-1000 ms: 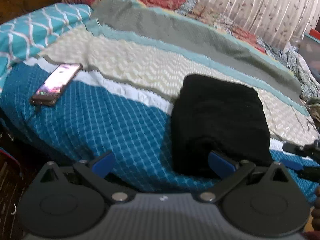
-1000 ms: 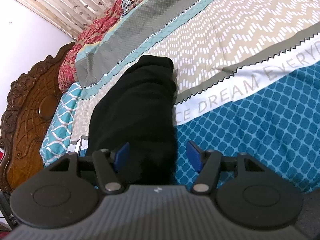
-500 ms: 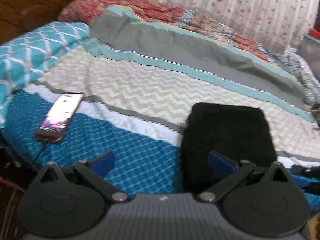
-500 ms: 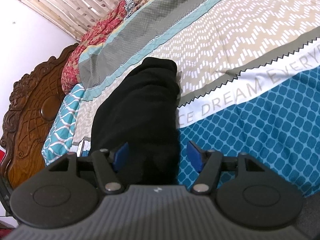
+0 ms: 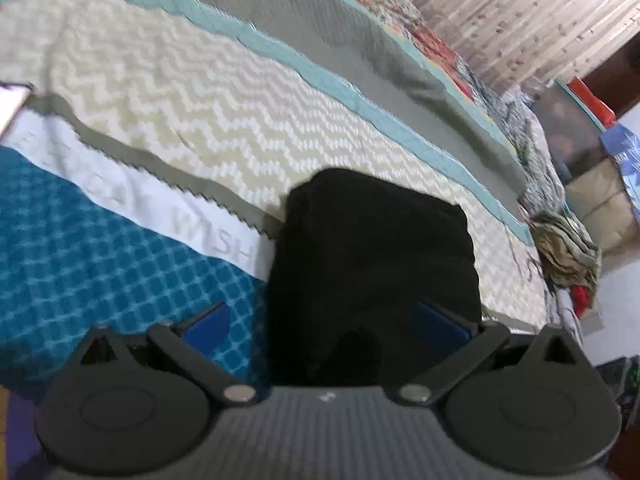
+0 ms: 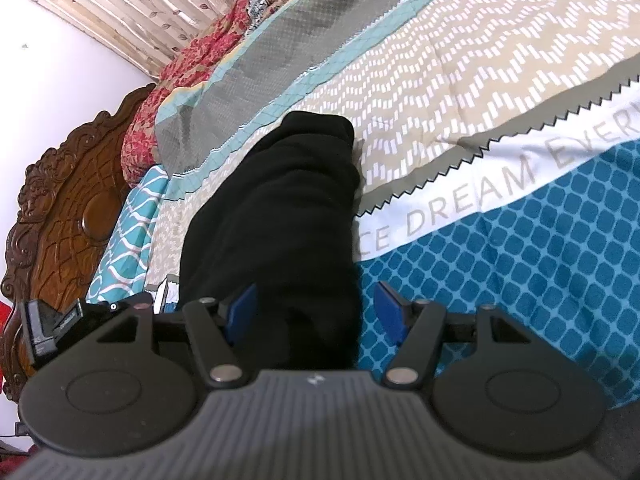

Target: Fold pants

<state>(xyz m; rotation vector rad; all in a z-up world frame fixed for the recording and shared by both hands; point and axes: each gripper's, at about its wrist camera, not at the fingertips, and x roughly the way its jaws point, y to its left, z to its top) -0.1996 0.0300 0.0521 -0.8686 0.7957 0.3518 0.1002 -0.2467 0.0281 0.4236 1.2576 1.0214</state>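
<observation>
Your left gripper [image 5: 324, 322] is spread wide, and the near end of the black pants [image 5: 372, 264] lies between its blue pads [image 5: 208, 320] in the lower middle of the left picture. The pads do not press on the cloth. Your right gripper [image 6: 316, 312] is also spread wide, with the pants [image 6: 276, 216] running up from its jaws to the middle of the right picture. Its pads [image 6: 388, 312] stand clear of the cloth too, so nothing is held.

The pants lie on the bed cover [image 5: 132, 248] as a thick dark bundle, across the blue squares, the white stripe and the zigzag part.

Here is what I think could go wrong. The bundle looks thick and soft. If you close the pads on just the top layer, the lower layers may stay on the bed and the fold may come apart. If you pinch too deep, you may grab the bed cover as well and pull it up with the pants. If one hand lifts faster than the other, the bundle may twist and end up crooked.

The left picture is blurry, so I cannot tell just where the cloth edge is. A phone [image 5: 12, 100] sits at the left edge of that picture; a wide swing that way could bump it.
</observation>
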